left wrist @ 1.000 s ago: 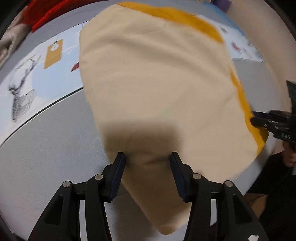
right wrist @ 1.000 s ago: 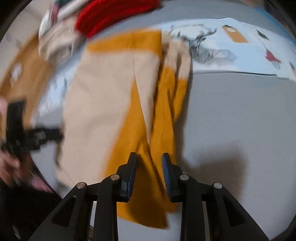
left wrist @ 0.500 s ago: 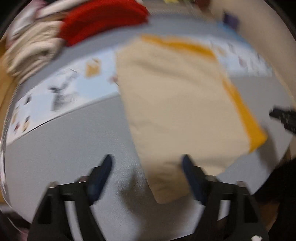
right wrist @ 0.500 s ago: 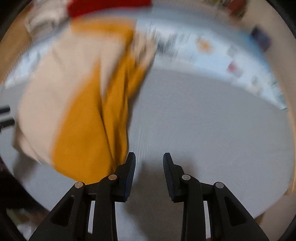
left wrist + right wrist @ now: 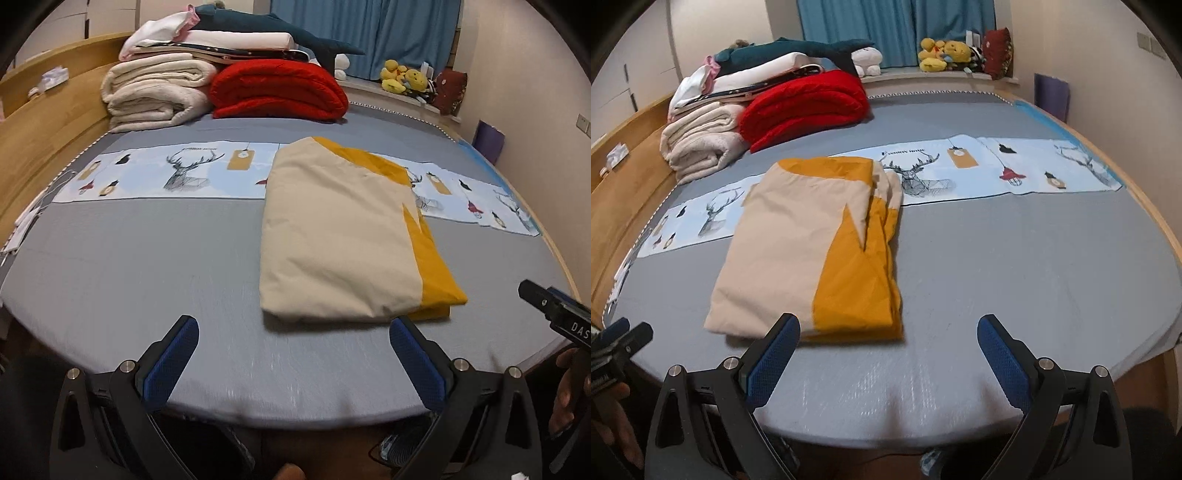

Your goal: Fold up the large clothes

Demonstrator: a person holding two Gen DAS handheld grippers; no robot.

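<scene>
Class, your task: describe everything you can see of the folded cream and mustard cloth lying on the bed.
The folded cloth is a thin, soft woven fabric, mostly cream with a mustard-yellow band along one side and the far end. It lies flat in a rough rectangle of several layers, lightly creased, on the grey bed sheet. Its far end overlaps the pale blue deer-print strip. Nothing grips it: both hand-held grippers stand open and clear of it.

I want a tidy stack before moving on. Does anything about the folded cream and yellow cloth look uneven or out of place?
Mostly neat. The folded cloth lies flat on the bed, but its right side is uneven: loose yellow layers stick out past the cream top layer, and the far end overlaps the deer-print strip. Both tongs are open and clear of it.
</scene>
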